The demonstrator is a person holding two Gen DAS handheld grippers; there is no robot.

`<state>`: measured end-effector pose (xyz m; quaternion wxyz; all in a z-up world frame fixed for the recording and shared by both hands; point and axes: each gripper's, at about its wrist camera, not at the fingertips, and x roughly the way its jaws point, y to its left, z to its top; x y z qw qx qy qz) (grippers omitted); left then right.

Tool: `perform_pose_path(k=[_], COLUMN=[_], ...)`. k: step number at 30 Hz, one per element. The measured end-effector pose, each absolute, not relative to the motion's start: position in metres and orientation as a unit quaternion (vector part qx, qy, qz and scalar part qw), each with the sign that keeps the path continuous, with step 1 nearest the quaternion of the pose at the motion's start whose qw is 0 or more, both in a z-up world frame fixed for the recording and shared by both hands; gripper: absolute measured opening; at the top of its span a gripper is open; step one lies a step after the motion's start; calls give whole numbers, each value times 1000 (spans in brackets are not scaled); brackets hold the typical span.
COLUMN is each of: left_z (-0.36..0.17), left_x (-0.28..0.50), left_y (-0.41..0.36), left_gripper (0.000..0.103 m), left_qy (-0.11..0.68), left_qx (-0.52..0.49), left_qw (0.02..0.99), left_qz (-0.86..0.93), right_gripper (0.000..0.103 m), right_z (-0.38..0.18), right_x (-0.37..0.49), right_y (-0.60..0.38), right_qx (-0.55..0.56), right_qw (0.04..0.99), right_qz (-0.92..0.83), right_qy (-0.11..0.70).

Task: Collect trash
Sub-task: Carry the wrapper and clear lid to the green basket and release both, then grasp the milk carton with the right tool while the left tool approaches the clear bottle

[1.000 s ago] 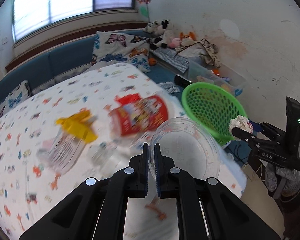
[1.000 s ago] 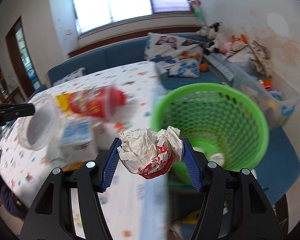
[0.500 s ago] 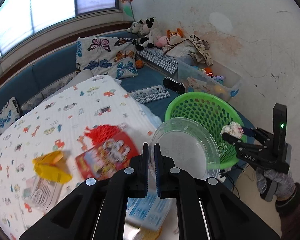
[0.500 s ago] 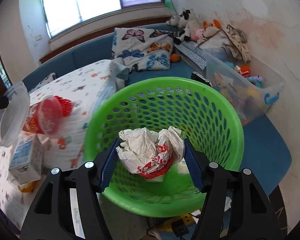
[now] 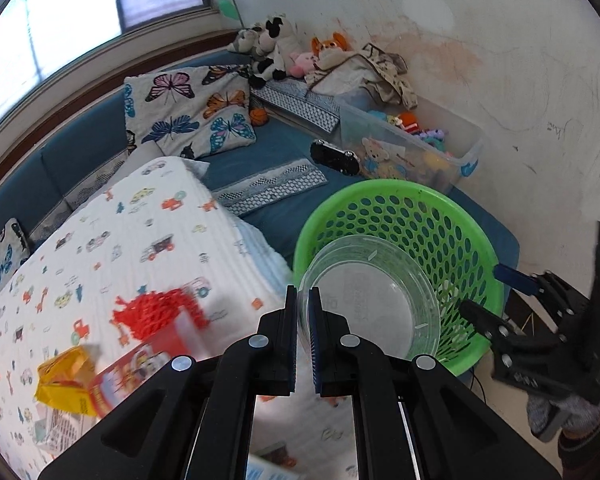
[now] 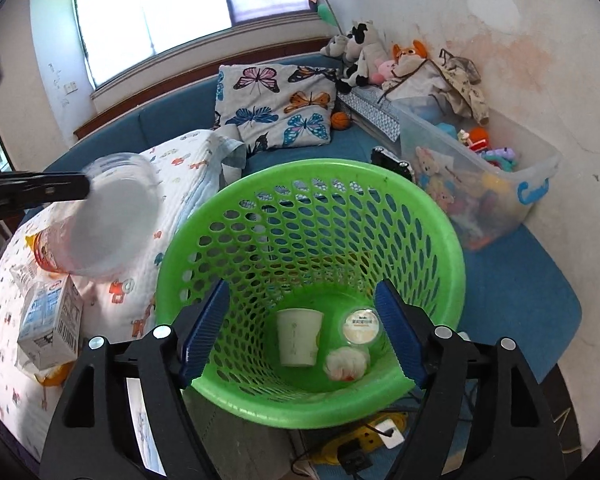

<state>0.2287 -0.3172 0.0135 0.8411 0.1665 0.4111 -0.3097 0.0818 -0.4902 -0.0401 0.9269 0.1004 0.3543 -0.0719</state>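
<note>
My left gripper (image 5: 304,320) is shut on the rim of a clear plastic bowl (image 5: 374,300), holding it just in front of the green mesh basket (image 5: 472,232); the right wrist view shows the same bowl (image 6: 114,220) left of the basket (image 6: 448,248). Over the basket, my right gripper (image 6: 302,332) has its jaws opening with nothing between them. The crumpled paper wad (image 6: 346,364) lies on the basket floor beside a paper cup (image 6: 298,336) and a small lidded tub (image 6: 360,324). A red snack pack (image 5: 132,376) and a yellow wrapper (image 5: 66,380) lie on the table.
The table has a white cartoon-print cloth (image 5: 120,240). A milk carton (image 6: 50,320) stands near its edge. Behind the basket are a blue bench (image 5: 280,148) with butterfly cushions, plush toys and a clear toy bin (image 6: 480,184). Cables and a power strip (image 6: 360,444) lie on the floor.
My right gripper moved over the basket and opened; the paper wad dropped from it to the basket floor. My left gripper carried the clear bowl rightward to the basket's near side.
</note>
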Motion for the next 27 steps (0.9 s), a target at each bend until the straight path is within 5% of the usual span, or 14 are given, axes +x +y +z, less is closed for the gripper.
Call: perform_pose_path(k=[11,15,18,27], left_z=[-20,-25,-21,13], left_x=[235,233,227,200], left_y=[-359,-364,-361,-313], left_gripper=[7,20,40,44], left_qy=[447,451,444,400], left_qx=[177,168,164,163], left_qw=[820,816,818,844], left_qz=[-311,-319,-325,-318], right_gripper=[77,77,77,77], right_z=[-36,-35,-33,-24], right_x=[56,50,47,36], right_y=[-491,-493,-491,-471], right_qx=[116,127,127,123], right_qw=[929,929,929,935], right_qz=[-74,-73,-72,-49], right_qy=[343,341,340,329])
